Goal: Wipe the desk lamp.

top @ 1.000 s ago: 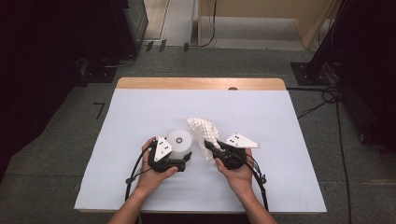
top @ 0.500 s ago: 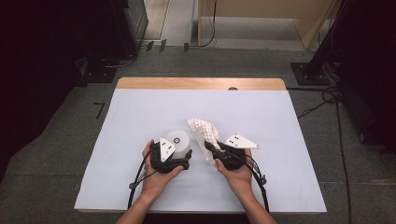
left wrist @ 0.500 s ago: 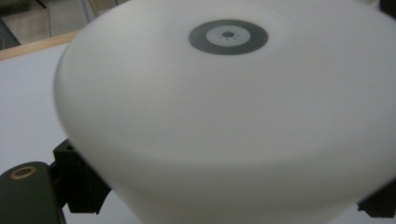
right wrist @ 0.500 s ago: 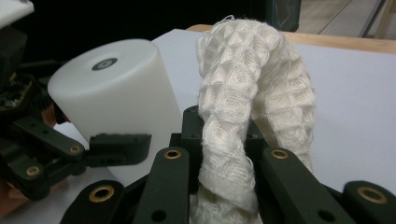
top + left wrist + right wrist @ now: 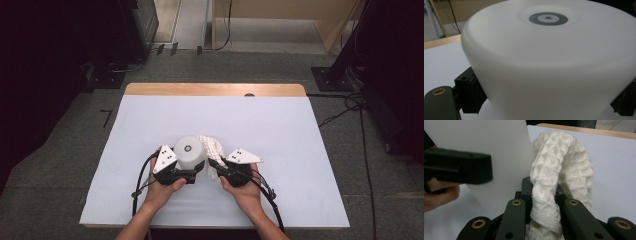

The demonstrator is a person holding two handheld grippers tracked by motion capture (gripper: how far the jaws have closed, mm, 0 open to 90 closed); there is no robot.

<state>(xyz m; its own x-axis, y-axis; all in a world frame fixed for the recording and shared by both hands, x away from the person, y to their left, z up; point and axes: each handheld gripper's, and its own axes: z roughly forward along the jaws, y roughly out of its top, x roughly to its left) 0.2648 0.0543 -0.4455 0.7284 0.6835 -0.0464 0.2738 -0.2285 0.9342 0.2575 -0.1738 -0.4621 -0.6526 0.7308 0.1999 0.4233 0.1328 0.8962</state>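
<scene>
A white cup (image 5: pixel 190 152) is held bottom up, with a grey ring on its base (image 5: pixel 548 18). My left gripper (image 5: pixel 190 169) is shut on it, its pads (image 5: pixel 471 96) pressing the cup's wall (image 5: pixel 549 65) from both sides. My right gripper (image 5: pixel 216 167) is shut on a white waffle-weave cloth (image 5: pixel 212 146). The cloth (image 5: pixel 560 170) rises in a loop from between the jaws of my right gripper (image 5: pixel 544 206) and lies against the cup's side (image 5: pixel 494 150). One jaw of the left gripper (image 5: pixel 459 168) shows at the left of the right gripper view.
Both hands work low over the near middle of a table covered by a white sheet (image 5: pixel 260 120). A bare wooden strip (image 5: pixel 215 89) runs along the far edge. Cables (image 5: pixel 270 200) trail from the grippers toward the near edge. Dark stands and cables sit on the floor around.
The right gripper has brought the cloth lower and closer against the cup's side. The cup has tipped slightly in the left gripper, so more of its wall shows.
</scene>
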